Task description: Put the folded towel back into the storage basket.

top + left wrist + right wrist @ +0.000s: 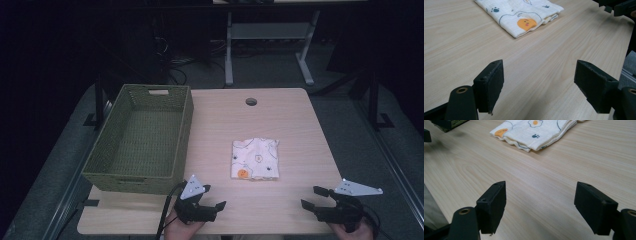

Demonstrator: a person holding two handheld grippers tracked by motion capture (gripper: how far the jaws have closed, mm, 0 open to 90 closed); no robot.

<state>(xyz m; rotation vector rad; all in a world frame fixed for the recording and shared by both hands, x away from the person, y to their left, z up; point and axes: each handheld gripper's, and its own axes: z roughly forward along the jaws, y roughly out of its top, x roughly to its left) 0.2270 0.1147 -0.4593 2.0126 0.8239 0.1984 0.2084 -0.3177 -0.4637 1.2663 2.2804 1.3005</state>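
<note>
While your hands sit cut off at the frame's bottom edge, left gripper and right gripper gape empty, well short of the folded printed cloth.

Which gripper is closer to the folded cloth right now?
Left. The left gripper sits just below-left of the folded cloth; the right gripper is farther off, below-right. Both open, apart from it.
</note>
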